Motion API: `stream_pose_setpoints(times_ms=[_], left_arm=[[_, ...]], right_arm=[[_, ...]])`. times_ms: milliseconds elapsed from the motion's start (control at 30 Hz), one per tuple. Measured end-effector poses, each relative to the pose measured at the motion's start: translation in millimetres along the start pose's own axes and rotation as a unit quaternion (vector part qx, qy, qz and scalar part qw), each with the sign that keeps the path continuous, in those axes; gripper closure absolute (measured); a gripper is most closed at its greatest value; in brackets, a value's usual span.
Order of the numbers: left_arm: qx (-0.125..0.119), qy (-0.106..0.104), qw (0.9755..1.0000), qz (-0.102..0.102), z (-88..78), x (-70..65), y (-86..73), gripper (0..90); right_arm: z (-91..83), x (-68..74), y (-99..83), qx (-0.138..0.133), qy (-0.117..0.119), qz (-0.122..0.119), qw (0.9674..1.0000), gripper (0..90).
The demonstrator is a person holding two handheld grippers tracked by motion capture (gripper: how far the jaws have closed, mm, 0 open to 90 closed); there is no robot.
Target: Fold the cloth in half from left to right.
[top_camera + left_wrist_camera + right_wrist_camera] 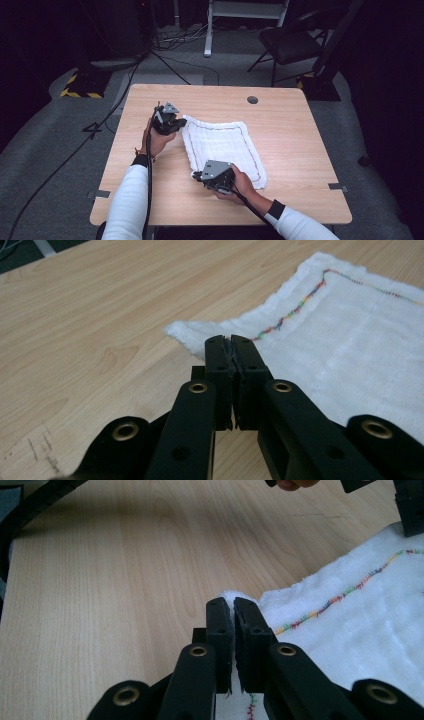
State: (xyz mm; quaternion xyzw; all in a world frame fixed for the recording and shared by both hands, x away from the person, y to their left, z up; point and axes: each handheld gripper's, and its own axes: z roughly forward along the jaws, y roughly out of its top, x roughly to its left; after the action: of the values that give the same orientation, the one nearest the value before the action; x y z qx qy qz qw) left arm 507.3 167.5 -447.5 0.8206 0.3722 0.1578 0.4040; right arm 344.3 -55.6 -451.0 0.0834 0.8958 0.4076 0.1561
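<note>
a: where's the towel (222, 147)?
b: flat on the table (295, 135). left gripper (232, 347) pinches its far corner, right gripper (233, 607) pinches the near corner, both forearms angled inward.

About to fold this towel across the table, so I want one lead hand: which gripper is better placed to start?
Neither clearly. The left gripper and right gripper are each shut on a corner of the white towel, both along its left edge. Probably move them together.

Light wooden table (290, 135), round grommet hole (252, 100) near its far edge, white cloth (225, 147) with coloured stitching spread across the middle.
</note>
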Motion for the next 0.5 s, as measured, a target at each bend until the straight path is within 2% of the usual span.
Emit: stream_pose_setpoints(times_ms=[33,100,133,233,300,333,400,500], left_arm=[[-0.001,0.001,1.0000,0.008,2.9,-4.2,5.8,87.1],[-0.002,-0.001,1.0000,0.008,4.7,-6.6,8.6,87.2],[-0.004,-0.004,0.9999,0.011,7.4,-8.6,11.7,87.3],[0.001,-0.005,0.9997,0.025,20.9,-17.6,26.7,87.3],[-0.003,-0.011,0.9997,0.024,24.5,-21.1,30.7,87.3],[-0.005,-0.013,0.9996,0.026,28.0,-24.9,34.9,87.3],[-0.005,-0.017,0.9990,0.042,39.7,-38.0,47.0,87.3],[-0.002,-0.021,0.9987,0.047,47.2,-45.5,54.5,87.3]], right_arm=[[-6.9,-3.6,-2.3,-0.004,-0.006,0.007,1.0000,86.1],[-11.2,-5.9,-4.3,-0.007,-0.008,0.012,0.9999,86.1],[-21.1,-10.3,-9.9,-0.014,-0.013,0.027,0.9994,86.2],[-35.9,-16.4,-19.3,-0.020,-0.027,0.041,0.9986,86.2],[-41.1,-18.4,-22.1,-0.022,-0.031,0.045,0.9983,86.2],[-52.0,-22.9,-27.9,-0.026,-0.039,0.051,0.9976,86.2],[-62.6,-27.1,-34.8,-0.031,-0.051,0.059,0.9965,86.3],[-71.8,-30.2,-42.3,-0.031,-0.060,0.064,0.9957,86.3]])
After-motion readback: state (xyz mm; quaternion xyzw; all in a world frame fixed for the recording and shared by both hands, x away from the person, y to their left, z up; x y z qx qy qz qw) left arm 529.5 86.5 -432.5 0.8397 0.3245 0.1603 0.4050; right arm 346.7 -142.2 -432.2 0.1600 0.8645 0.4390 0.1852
